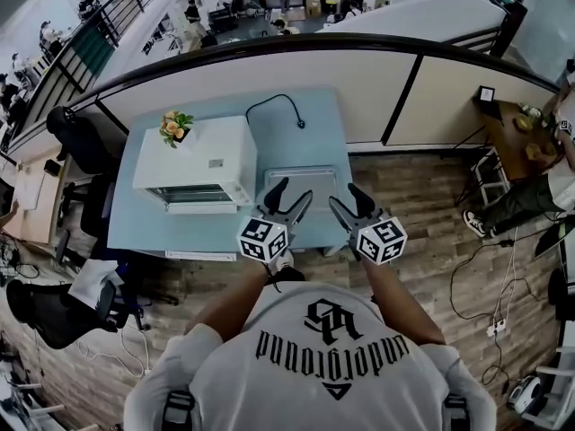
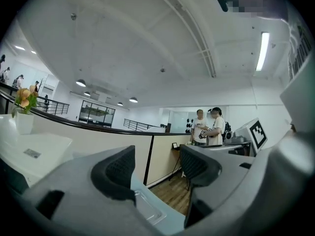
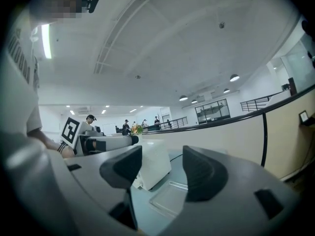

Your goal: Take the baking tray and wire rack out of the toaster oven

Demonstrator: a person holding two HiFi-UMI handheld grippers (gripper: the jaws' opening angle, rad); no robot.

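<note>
Judging by how things lie, little of the task is seen to be done. The toaster oven (image 1: 202, 155) is stood at the left of the light-blue table (image 1: 314, 124), its front turned toward the person. Thin bars are glimpsed behind that front, so the wire rack is taken to be inside.

A shallow rectangular tray (image 1: 301, 185) is laid flat on the table just beside the oven's right side (nothing is seen in it). From so steep a view it cannot be settled whether this is the baking tray already taken out, or whether that one lies within the oven. At least the rack, then, is judged left to be drawn out.

The left gripper (image 1: 291, 193) and the right gripper (image 1: 349, 197) are held level above the table's near edge, apart from both oven and tray. In each gripper view the jaws are spread wide, with only air between them.

A small pot of flowers (image 1: 175, 126) is stood on the oven's top, and a power cord (image 1: 278, 106) is laid on the table behind.
</note>
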